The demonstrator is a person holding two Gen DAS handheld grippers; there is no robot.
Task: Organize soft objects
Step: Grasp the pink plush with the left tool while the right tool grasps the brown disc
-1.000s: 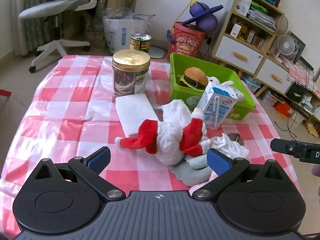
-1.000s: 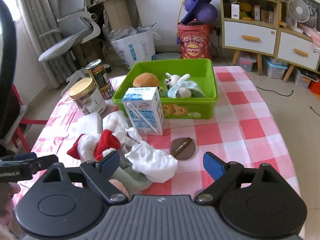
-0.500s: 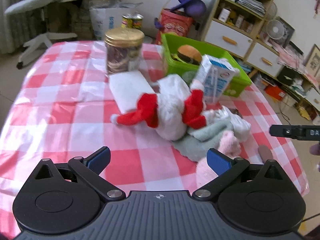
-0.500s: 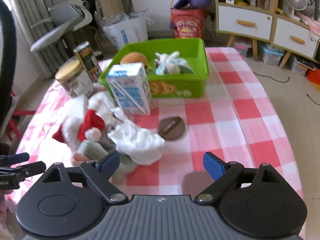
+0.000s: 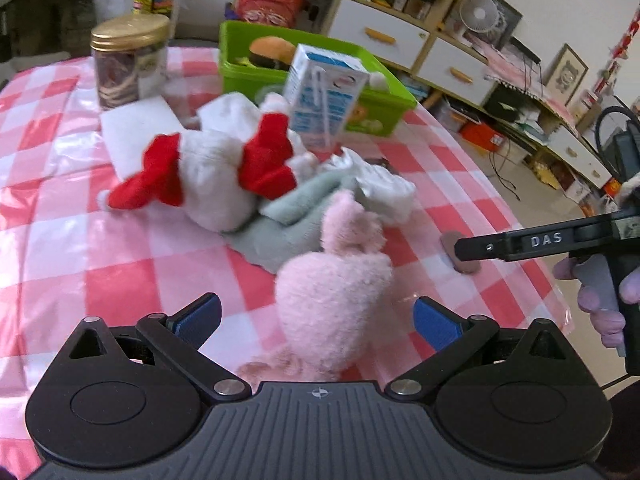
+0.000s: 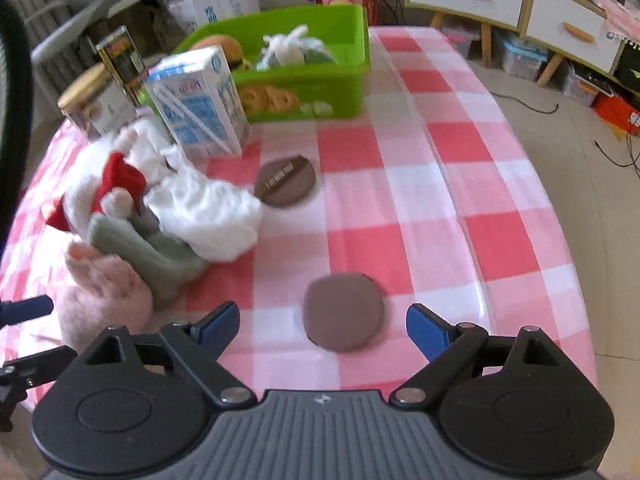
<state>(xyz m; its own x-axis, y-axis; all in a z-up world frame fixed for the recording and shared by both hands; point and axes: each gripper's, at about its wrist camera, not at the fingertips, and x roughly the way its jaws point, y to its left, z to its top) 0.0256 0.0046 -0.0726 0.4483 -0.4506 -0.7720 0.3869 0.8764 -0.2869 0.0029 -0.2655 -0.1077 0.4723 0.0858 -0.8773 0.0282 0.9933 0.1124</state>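
Note:
A pink plush toy (image 5: 332,288) lies at the near table edge, between the open jaws of my left gripper (image 5: 316,318); it also shows in the right wrist view (image 6: 104,292). Behind it lie a grey-green cloth (image 5: 292,216), a white cloth (image 5: 380,184) and a white plush with red clothes (image 5: 216,172). A green bin (image 5: 384,92) holds a burger toy (image 5: 272,50) and other soft toys. My right gripper (image 6: 322,322) is open and empty, just above a brown round pad (image 6: 342,316).
A milk carton (image 6: 200,104) stands in front of the bin. A gold-lidded jar (image 5: 128,60), a tin can (image 5: 156,0) and a white flat pad (image 5: 140,128) sit at the far left. A second brown disc (image 6: 286,180) lies mid-table. Shelves and drawers stand beyond.
Both grippers have pulled back toward the near table edge. The pink plush now sits between my left jaws, and a brown pad has come into view between my right jaws.

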